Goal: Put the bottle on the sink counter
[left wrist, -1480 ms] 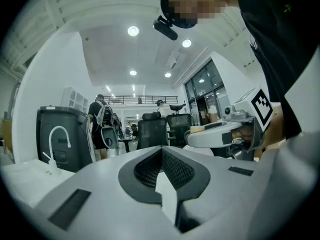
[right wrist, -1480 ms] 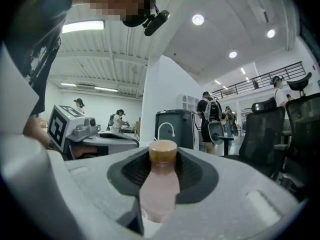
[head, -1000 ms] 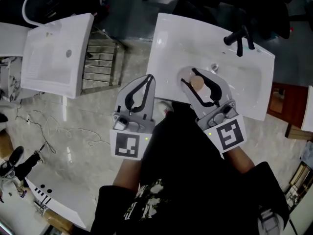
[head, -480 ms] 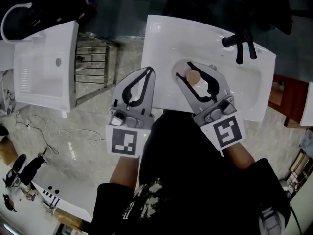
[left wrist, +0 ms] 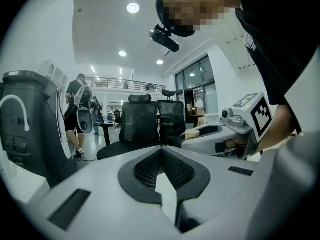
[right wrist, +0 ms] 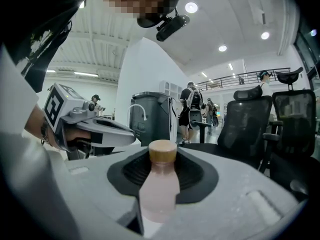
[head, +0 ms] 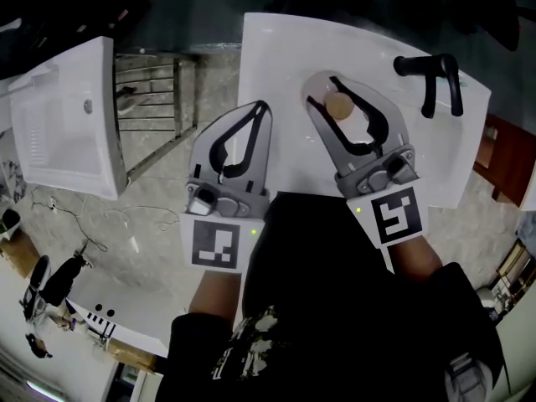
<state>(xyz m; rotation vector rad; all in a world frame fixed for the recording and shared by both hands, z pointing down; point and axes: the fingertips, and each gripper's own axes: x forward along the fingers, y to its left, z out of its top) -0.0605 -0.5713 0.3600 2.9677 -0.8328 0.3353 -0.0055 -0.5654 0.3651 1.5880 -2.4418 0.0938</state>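
A pale pink bottle (head: 337,105) with a tan cap stands upright between the jaws of my right gripper (head: 329,87), which is shut on it over the white sink basin (head: 280,57). In the right gripper view the bottle (right wrist: 159,190) fills the gap between the black pads. My left gripper (head: 263,108) hovers beside it over the sink's front left rim, its jaws shut with nothing in them; its tips (left wrist: 161,149) meet. A black faucet (head: 432,77) stands on the sink counter at the back right.
A second white sink unit (head: 59,115) stands at the left with a metal rack (head: 146,99) between the two. Cables lie on the marble floor (head: 126,224). Office chairs (left wrist: 140,124) and people stand beyond the sink.
Both grippers have moved forward and down over the white sink, the bottle still held in the right one. The sink and faucet now look nearer and larger.
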